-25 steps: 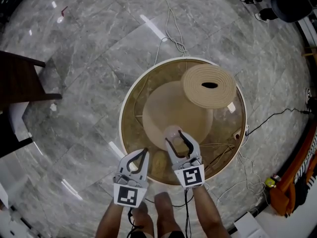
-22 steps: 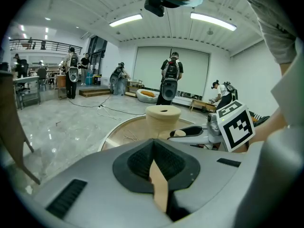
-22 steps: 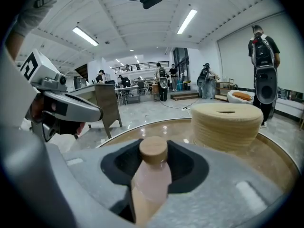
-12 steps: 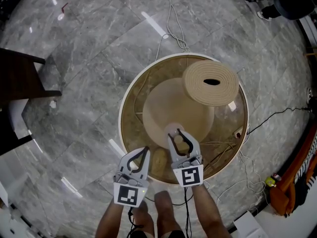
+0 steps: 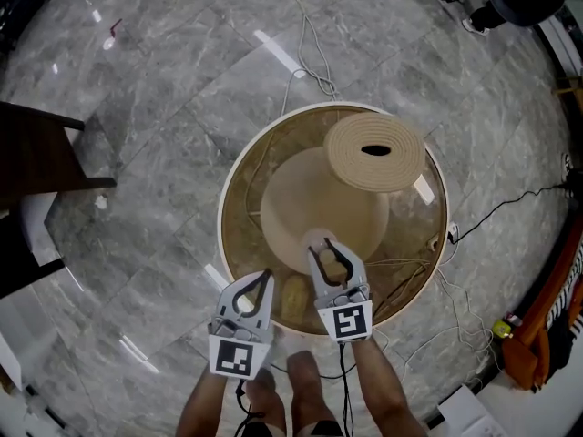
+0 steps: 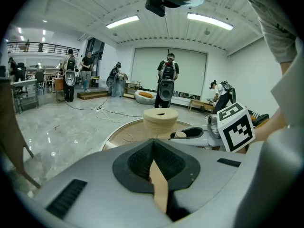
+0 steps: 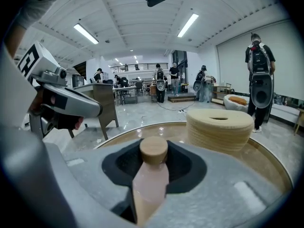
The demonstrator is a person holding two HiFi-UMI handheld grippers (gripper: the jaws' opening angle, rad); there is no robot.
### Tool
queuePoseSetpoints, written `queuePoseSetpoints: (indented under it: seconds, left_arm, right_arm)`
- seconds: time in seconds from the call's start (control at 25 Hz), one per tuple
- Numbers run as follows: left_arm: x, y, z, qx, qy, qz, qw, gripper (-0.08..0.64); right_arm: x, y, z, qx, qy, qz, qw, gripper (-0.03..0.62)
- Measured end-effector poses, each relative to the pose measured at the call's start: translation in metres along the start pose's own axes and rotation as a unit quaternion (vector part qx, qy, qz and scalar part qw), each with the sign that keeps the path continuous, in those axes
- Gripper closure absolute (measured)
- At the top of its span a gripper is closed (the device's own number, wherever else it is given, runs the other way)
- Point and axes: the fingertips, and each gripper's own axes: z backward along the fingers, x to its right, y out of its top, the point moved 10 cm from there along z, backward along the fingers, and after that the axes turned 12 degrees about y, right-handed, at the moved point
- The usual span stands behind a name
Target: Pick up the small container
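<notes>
My right gripper (image 7: 154, 154) has just been closing its jaws. In the right gripper view they are clamped partway shut on the small frosted pink container with a round wooden lid (image 7: 151, 186). It stands upright between the pads, above the near side of the round glass-topped table with a white rim (image 7: 108, 139). A ribbed beige cylinder with a slot in its top (image 7: 218, 127) sits farther in on that table.

In the left gripper view, my left gripper (image 6: 153, 142) has its jaws pressed together with nothing between them, and it points across the table.

From the head view, both grippers hang at the table's near edge, side by side. I cannot tell whether the container's base touches the tabletop.
</notes>
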Motion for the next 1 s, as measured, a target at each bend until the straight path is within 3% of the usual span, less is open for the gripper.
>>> queuePoseSetpoints:
  seconds: [0.24, 0.56, 0.72, 0.84, 1.0]
  left_arm:
    - [0.008, 0.042, 0.014, 0.022, -0.005, -0.022, 0.9995, 0.543]
    - [0.026, 0.112, 0.054, 0.049, -0.005, -0.040, 0.9980, 0.543]
    - [0.028, 0.144, 0.077, 0.079, -0.008, -0.096, 0.9922, 0.543]
    - [0.039, 0.172, 0.098, 0.088, -0.005, -0.090, 0.9920, 0.543]
    - [0.051, 0.200, 0.129, 0.107, -0.010, -0.117, 0.9873, 0.543]
  right_arm:
    - [-0.002, 0.033, 0.028, -0.001, -0.001, 0.002, 1.000, 0.465]
    - [-0.006, 0.104, 0.079, 0.035, -0.010, 0.017, 0.999, 0.465]
    - [-0.010, 0.146, 0.108, 0.053, -0.006, 0.013, 0.999, 0.465]
    - [-0.016, 0.175, 0.134, 0.065, -0.008, 0.017, 0.998, 0.465]
    - [-0.031, 0.210, 0.170, 0.078, -0.013, 0.023, 0.997, 0.465]
